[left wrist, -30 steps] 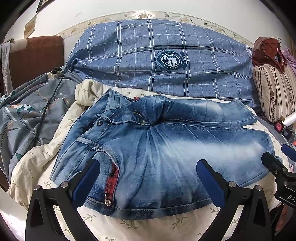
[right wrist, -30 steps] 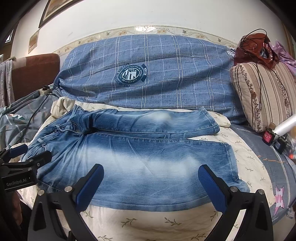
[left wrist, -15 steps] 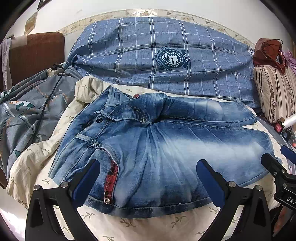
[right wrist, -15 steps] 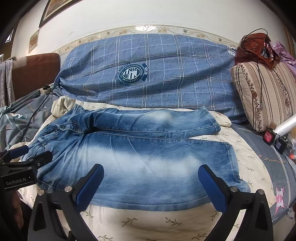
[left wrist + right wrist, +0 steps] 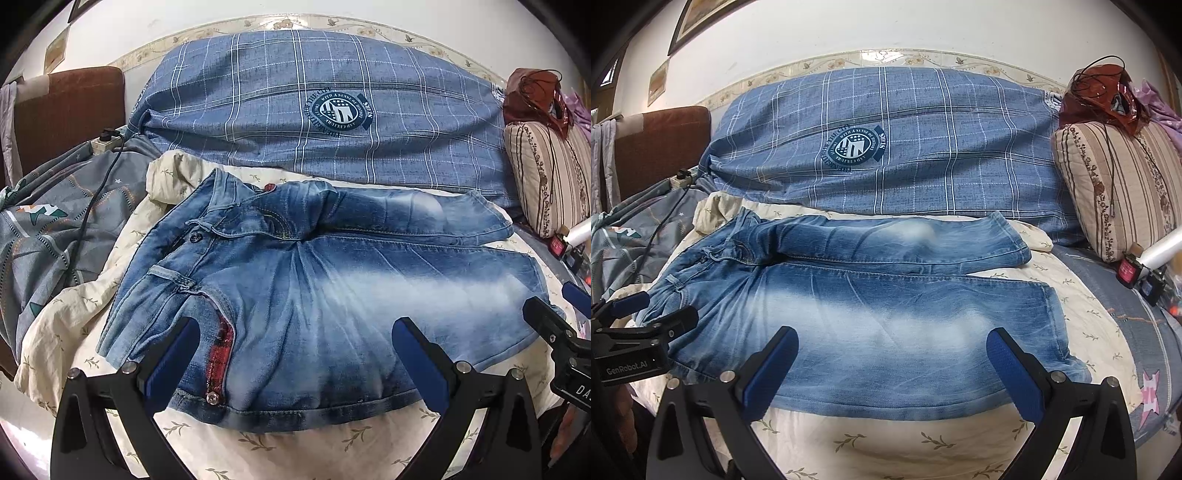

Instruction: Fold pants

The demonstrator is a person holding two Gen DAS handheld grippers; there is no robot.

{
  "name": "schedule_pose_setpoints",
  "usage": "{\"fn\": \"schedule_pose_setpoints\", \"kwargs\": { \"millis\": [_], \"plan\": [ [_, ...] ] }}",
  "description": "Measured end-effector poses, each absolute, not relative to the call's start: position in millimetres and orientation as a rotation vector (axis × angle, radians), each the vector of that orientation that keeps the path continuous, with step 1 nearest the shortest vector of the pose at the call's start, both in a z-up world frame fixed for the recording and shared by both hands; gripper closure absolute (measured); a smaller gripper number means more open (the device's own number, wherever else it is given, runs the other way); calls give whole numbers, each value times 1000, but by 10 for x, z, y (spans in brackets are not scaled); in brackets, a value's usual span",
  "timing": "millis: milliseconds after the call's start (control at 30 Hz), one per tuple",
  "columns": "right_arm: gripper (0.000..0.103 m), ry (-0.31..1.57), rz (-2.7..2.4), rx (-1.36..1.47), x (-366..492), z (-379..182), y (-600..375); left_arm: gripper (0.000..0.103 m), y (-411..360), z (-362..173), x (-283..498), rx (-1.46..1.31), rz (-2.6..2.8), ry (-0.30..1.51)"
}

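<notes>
OBJECT: jeans (image 5: 849,325) flat on cream quilt (image 5: 886,439), ahead of both jaw sets | LEFT gripper (image 5: 295,354): jaws wide, empty, above waistband | RIGHT gripper (image 5: 892,356): jaws wide, empty, above leg | HANDLING: denim soft, moderately heavy, non-slip; pinch near hem edge and waistband.

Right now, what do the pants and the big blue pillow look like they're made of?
The pants look like denim: faded, whitish patches, stitched seams, a metal button. The big blue pillow seems woven cotton cloth, matte, with white check lines and a printed badge. Its filling is hidden.
</notes>
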State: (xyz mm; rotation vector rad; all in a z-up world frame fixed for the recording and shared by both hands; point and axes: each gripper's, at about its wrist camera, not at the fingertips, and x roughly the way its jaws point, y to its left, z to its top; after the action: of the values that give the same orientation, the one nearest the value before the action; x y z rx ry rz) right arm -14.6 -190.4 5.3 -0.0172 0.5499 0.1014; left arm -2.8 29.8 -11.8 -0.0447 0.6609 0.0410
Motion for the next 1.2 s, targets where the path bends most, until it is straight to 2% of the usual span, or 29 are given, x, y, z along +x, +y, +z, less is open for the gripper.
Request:
{"fn": "schedule_pose_setpoints", "kwargs": {
  "millis": [367,600,733,1000,1167,1200],
  "plan": [
    [0,558,103,-24,-140,43,-1913,0,342,-130,-30,-53,53,668],
    [0,572,76,57,-173,36,-2264,0,883,-155,-30,-221,168,719],
    [0,620,63,229,-207,-41,-2760,0,1336,-335,-4,-370,277,808],
    [0,715,103,897,-214,-514,-3935,0,1734,-609,10,-656,304,895],
    [1,764,120,979,-21,-642,-4020,0,1727,-627,49,-677,306,903],
    [2,767,117,997,18,-675,-4037,4,1725,-632,63,-680,303,910]
  ]
}}
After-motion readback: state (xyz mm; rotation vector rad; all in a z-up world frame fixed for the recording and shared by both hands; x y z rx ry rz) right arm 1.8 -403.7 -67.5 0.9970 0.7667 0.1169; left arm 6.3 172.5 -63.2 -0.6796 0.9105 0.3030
